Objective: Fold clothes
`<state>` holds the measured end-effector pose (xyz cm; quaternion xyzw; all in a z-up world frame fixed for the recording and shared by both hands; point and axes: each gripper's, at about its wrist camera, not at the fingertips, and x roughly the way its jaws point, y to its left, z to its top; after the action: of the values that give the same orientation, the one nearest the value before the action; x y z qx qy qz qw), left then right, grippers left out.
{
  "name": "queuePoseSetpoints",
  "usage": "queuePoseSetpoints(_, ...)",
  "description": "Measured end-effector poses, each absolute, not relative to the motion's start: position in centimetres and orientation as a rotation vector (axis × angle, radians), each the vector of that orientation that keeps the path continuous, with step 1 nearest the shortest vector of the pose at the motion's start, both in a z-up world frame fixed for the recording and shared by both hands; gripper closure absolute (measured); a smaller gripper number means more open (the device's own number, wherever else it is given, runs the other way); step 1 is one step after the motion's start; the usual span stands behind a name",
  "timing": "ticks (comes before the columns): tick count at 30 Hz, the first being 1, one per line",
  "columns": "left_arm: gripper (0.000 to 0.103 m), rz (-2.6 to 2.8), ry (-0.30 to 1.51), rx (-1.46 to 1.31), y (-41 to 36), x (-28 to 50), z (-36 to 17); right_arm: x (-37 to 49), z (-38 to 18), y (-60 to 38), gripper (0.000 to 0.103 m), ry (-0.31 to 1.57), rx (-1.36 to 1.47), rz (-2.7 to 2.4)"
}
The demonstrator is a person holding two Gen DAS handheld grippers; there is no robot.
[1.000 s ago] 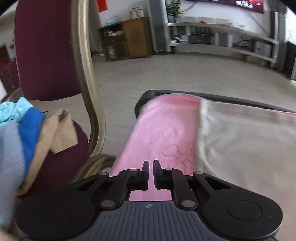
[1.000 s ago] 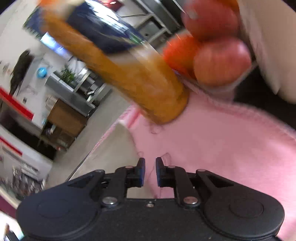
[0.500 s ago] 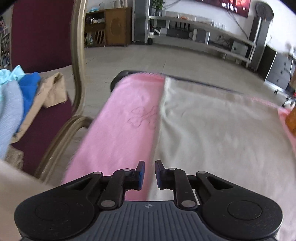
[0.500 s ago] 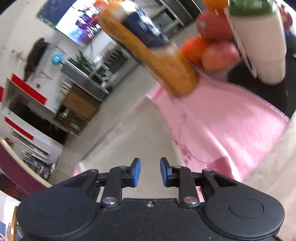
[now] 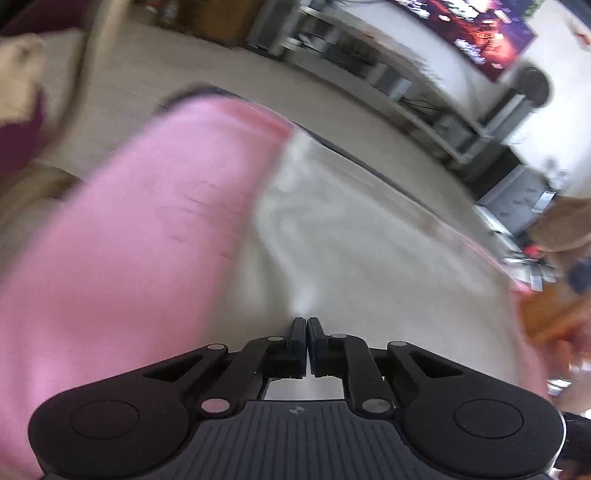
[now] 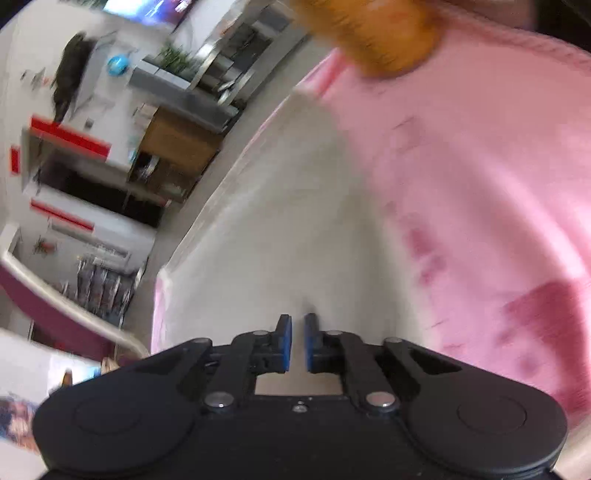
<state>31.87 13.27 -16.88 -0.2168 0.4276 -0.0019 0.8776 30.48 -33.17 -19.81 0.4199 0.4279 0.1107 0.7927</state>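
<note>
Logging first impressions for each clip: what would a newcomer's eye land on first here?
The pink blanket fills the left of the left wrist view, with a beige garment spread over it. The left gripper is pinched shut on that cloth, and an orange container stands at the blanket's far edge.

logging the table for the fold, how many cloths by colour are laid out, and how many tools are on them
pink cloth: 1
beige cloth, lying on the pink one: 1
tools: 2, the left tool pinched shut on the beige cloth, the right tool over it with a narrow gap
total: 4
</note>
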Motion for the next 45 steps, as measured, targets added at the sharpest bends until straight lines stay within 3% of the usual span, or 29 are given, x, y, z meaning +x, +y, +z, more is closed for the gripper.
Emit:
queuePoseSetpoints(3, 0.09, 0.134, 0.926, -0.312, 13.5, 30.7, -15.4, 28.9, -19.5, -36.6, 0.103, 0.863, 0.966, 0.092)
queuePoseSetpoints(4, 0.091, 0.161, 0.921, -0.255, 13.1, 29.7, -14.6, 28.4, -19.5, -37.7, 0.096, 0.844, 0.986, 0.044)
queuePoseSetpoints(9, 0.09, 0.293, 0.886, 0.026, 11.3, 24.9, -10.9, 24.6, -15.8, -38.9, 0.09, 0.782, 0.972, -0.096)
queuePoseSetpoints(18, 0.085, 0.103, 0.777, -0.073, 12.6, 14.4, -6.8, 14.7, -8.6, -36.0, 0.081, 0.631, 0.923, 0.143)
queuePoseSetpoints(27, 0.086, 0.034, 0.831, -0.113, 10.8, 19.9, -10.5, 19.2, -12.7, -35.2, 0.08, 0.813, 0.846, 0.033)
queuePoseSetpoints(40, 0.089, 0.057, 0.967, -0.199, 11.4, 24.5, -15.4, 23.7, -15.8, -33.1, 0.08, 0.899, 0.841, 0.157)
queuePoseSetpoints(41, 0.091, 0.08, 0.967, -0.207, 11.8, 24.3, -15.3, 23.5, -15.8, -33.2, 0.081, 0.905, 0.835, 0.136)
queuePoseSetpoints(42, 0.09, 0.102, 0.967, -0.214, 12.2, 24.0, -15.2, 23.3, -15.8, -33.4, 0.099, 0.911, 0.829, 0.114)
queuePoseSetpoints(45, 0.09, 0.178, 0.964, -0.188, 12.8, 23.3, -14.9, 22.7, -15.9, -33.9, 0.103, 0.928, 0.811, 0.049)
